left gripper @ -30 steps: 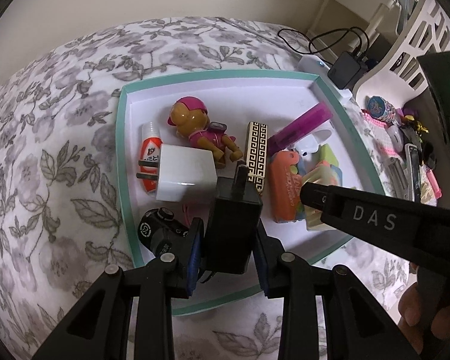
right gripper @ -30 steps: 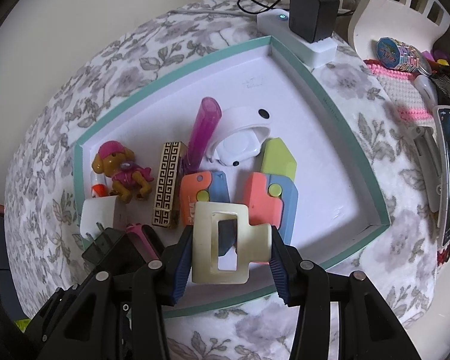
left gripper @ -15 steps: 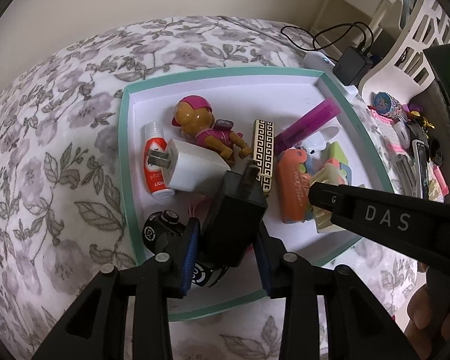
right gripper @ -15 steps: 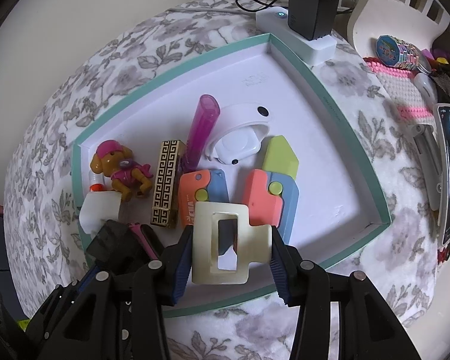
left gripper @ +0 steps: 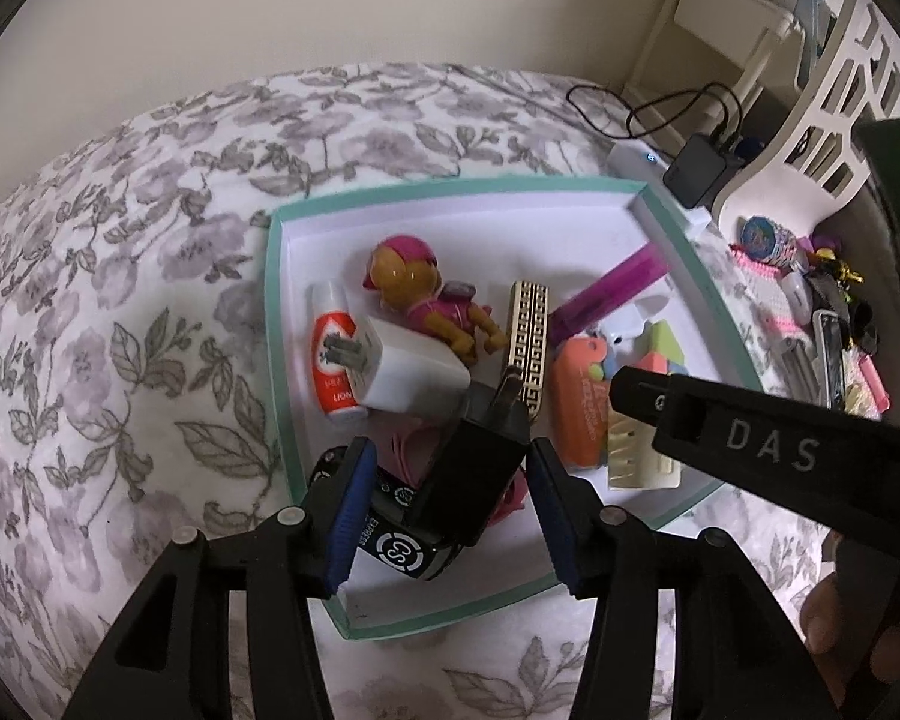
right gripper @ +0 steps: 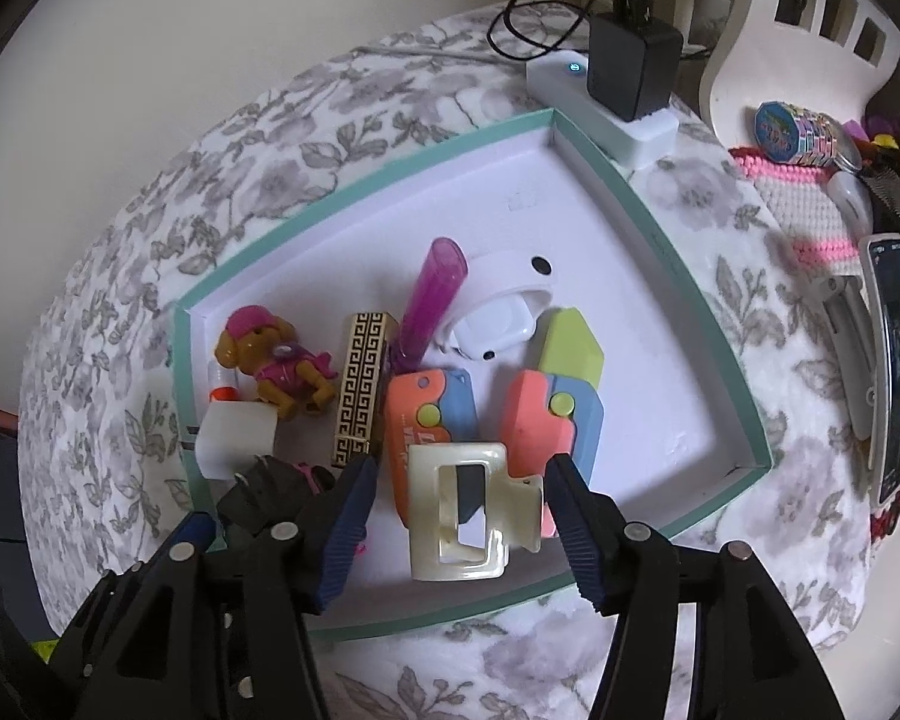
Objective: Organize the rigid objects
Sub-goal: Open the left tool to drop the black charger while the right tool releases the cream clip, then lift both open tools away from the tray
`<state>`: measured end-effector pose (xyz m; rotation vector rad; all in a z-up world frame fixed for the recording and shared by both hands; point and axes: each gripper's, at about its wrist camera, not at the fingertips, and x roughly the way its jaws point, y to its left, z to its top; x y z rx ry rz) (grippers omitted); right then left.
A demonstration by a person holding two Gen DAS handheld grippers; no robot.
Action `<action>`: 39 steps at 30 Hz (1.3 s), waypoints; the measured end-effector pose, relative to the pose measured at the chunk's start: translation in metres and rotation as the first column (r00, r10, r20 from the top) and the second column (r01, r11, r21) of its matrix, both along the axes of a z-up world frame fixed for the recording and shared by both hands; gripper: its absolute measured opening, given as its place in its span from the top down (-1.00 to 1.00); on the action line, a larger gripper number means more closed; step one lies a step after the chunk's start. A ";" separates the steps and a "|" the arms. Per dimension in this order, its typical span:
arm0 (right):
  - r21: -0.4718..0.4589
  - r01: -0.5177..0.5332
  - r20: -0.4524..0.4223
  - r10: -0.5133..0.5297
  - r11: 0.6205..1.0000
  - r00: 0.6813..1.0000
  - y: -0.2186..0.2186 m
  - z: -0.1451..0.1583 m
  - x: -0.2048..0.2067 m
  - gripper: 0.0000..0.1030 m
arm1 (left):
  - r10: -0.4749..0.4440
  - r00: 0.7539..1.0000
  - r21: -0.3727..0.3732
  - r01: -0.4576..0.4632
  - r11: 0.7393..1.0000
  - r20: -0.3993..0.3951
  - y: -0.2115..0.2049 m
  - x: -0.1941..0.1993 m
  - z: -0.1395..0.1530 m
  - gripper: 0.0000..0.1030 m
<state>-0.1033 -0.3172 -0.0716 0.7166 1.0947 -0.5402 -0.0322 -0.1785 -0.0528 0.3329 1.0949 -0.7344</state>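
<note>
Both jaws have spread wide, releasing boxy black charger [left gripper: 480, 474] and glossy cream clip [right gripper: 468, 516].

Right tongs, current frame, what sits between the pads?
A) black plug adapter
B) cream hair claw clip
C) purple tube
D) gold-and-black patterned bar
B: in the right wrist view the cream hair claw clip lies in the teal tray between the open right tongs, with a gap at each pad.

In the left wrist view, the left claw [left gripper: 447, 507] stands spread around a tilted black plug adapter [left gripper: 471, 468] inside the teal-rimmed tray [left gripper: 276, 324], beside a white charger [left gripper: 408, 375] and toy dog [left gripper: 423, 300].
</note>
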 end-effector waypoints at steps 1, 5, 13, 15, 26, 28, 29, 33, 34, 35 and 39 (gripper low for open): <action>-0.001 0.002 0.005 -0.002 1.000 1.000 -0.001 0.001 0.000 -0.22 | 0.000 1.000 -0.004 0.000 1.000 0.010 0.001 0.000 0.003 -0.03; -0.010 0.014 0.025 -0.013 1.000 1.000 -0.002 0.005 -0.002 -0.22 | 0.015 0.999 -0.011 -0.015 1.000 0.042 0.004 0.002 0.011 -0.04; -0.010 0.023 0.037 -0.023 1.000 0.999 -0.003 0.006 -0.003 -0.22 | 0.103 0.995 -0.061 -0.102 0.993 0.014 0.022 0.020 0.020 -0.04; -0.010 0.022 0.036 -0.021 1.000 0.999 -0.002 0.007 -0.004 -0.22 | 0.137 0.991 -0.064 -0.136 0.989 0.008 0.028 0.027 0.021 -0.04; -0.033 -0.011 0.015 0.012 0.999 1.000 0.003 0.005 0.003 -0.22 | 0.407 0.913 -0.019 -0.408 0.913 -0.032 0.086 0.071 0.015 -0.04; -0.039 -0.021 0.012 0.021 0.999 1.000 0.004 0.005 0.005 -0.22 | 0.433 0.901 -0.015 -0.434 0.901 -0.039 0.094 0.076 0.014 -0.04; -0.044 -0.027 0.011 0.027 0.999 1.000 0.005 0.005 0.006 -0.22 | 0.444 0.895 -0.012 -0.445 0.895 -0.040 0.098 0.079 0.013 -0.05; -0.074 -0.055 0.006 0.056 0.996 0.998 0.011 0.007 0.010 -0.30 | 0.482 0.875 0.007 -0.482 0.876 -0.036 0.110 0.088 0.010 -0.75; -0.087 -0.064 0.006 0.065 0.994 0.998 0.012 0.008 0.011 -0.46 | 0.492 0.870 0.008 -0.492 0.870 -0.034 0.113 0.089 0.010 -0.75; -0.102 -0.072 0.006 0.073 0.992 0.997 0.014 0.010 0.013 -0.59 | 0.498 0.866 0.009 -0.498 0.867 -0.032 0.115 0.090 0.010 -0.75; -0.144 -0.096 0.001 0.097 0.985 0.995 0.019 0.013 0.017 -0.74 | 0.513 0.859 0.027 -0.512 0.858 -0.010 0.120 0.093 0.009 -0.76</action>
